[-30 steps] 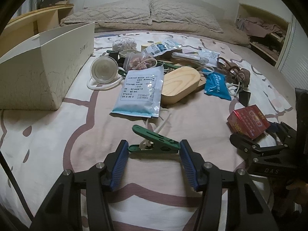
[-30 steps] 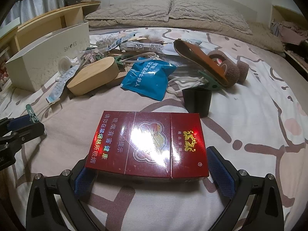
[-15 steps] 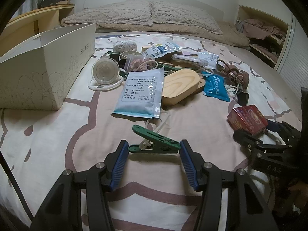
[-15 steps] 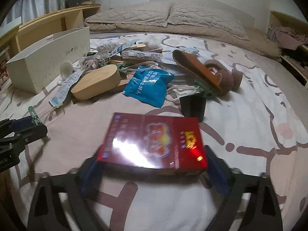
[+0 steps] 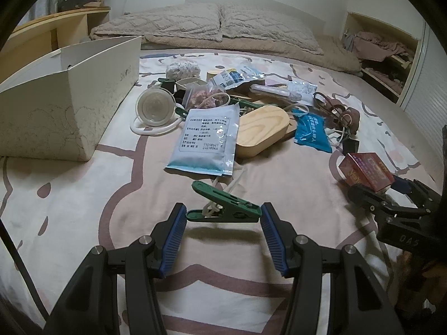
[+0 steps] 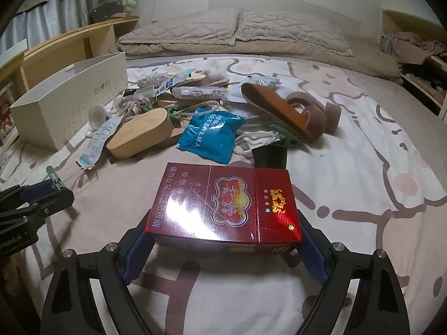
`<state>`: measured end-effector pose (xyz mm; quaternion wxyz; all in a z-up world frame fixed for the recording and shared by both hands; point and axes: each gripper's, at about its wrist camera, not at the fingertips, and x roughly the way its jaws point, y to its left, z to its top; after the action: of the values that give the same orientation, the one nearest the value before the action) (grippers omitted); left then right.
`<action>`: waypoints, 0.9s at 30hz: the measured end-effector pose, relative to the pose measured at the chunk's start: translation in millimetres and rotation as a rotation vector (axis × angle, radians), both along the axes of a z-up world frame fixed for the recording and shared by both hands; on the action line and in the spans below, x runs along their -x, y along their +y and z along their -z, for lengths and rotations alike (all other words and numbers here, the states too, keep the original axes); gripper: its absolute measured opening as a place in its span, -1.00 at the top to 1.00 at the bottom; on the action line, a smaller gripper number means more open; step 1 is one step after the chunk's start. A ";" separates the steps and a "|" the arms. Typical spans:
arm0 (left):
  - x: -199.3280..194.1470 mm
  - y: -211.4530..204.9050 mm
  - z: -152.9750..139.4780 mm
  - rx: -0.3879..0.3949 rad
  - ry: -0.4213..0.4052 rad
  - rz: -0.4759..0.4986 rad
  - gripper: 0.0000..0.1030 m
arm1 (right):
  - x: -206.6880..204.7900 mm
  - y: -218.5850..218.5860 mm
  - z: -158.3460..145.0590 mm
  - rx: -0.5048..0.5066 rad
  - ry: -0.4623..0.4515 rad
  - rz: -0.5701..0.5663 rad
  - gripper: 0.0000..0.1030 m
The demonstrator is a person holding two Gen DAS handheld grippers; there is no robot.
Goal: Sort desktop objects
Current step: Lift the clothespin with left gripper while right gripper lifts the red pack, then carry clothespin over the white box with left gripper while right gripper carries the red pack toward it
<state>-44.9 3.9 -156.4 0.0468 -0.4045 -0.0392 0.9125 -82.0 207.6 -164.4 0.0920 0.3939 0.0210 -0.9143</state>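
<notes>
My left gripper (image 5: 222,217) is shut on a green clip (image 5: 223,205) and holds it above the bed sheet. My right gripper (image 6: 223,240) is shut on a red cigarette box (image 6: 225,205), lifted off the sheet. The box also shows in the left wrist view (image 5: 366,170) at the right, held by the right gripper (image 5: 371,192). The left gripper and the clip's tip (image 6: 54,178) show at the left of the right wrist view. A white cardboard box (image 5: 64,103) stands open at the left.
A pile lies mid-bed: a white pouch (image 5: 206,139), a wooden case (image 5: 262,129), a blue packet (image 6: 209,134), a clear round lid (image 5: 154,107), a brown strap (image 6: 279,113), a black cup (image 6: 269,156). Pillows (image 5: 218,25) lie at the head. Shelves flank the bed.
Both grippers have risen and pulled back a little from the pile, each still holding its object. The red box is lifted higher off the sheet.
</notes>
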 end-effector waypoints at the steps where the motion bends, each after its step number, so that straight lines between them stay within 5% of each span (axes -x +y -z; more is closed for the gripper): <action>1: -0.1 -0.2 -0.3 0.000 0.001 -0.001 -0.06 | 0.0 0.2 -0.4 0.001 0.000 -0.001 -0.76; 16: -1.3 -8.2 -19.1 -0.039 0.037 -0.008 -0.06 | -10.2 -8.9 -22.1 0.056 0.031 -0.049 -0.76; 27: 3.3 -27.4 -66.5 -0.041 0.146 -0.040 -0.06 | -9.2 -24.6 -64.3 0.135 0.102 -0.115 -0.76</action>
<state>-48.3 -23.6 -89.9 0.0396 -0.3351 -0.0623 0.9393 -72.8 183.0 -100.0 0.1696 0.3377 -0.0135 -0.9257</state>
